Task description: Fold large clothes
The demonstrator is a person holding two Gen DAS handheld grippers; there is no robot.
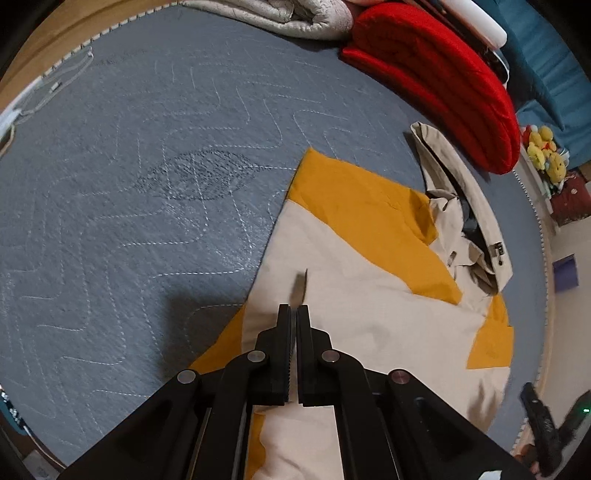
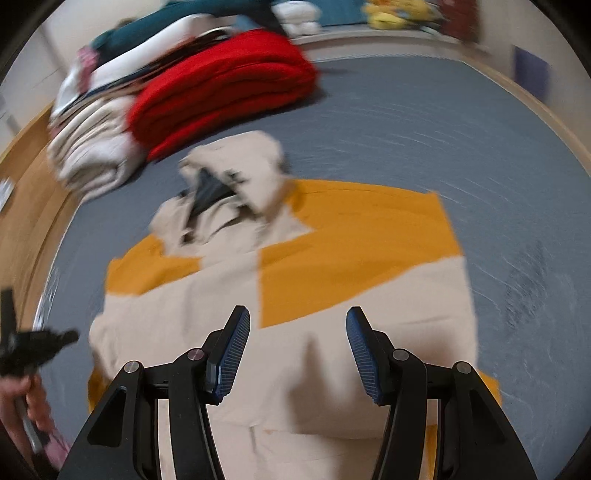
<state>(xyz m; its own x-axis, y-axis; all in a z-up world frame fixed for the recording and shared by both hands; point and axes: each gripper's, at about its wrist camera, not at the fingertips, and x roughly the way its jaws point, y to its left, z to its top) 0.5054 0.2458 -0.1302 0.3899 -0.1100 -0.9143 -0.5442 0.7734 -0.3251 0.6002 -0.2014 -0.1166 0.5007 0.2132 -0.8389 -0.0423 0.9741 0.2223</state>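
A large beige and mustard-yellow hooded jacket (image 1: 354, 295) lies partly folded on the grey quilted mat (image 1: 147, 184). Its hood (image 1: 461, 206) points toward the red blanket. My left gripper (image 1: 294, 308) is shut with nothing between its fingers and hovers over the jacket's left edge. In the right wrist view the jacket (image 2: 295, 288) fills the middle, hood (image 2: 229, 177) at the far side. My right gripper (image 2: 297, 321) is open and empty above the beige lower part. That view is motion-blurred. The right gripper also shows at the lower right of the left wrist view (image 1: 546, 424).
A folded red blanket (image 1: 439, 77) and a rolled beige blanket (image 1: 280, 16) lie at the mat's far edge. Yellow plush toys (image 1: 545, 151) sit beyond the mat. A white cord (image 1: 48, 96) lies at the mat's left edge. Wooden floor (image 2: 26, 206) borders the mat.
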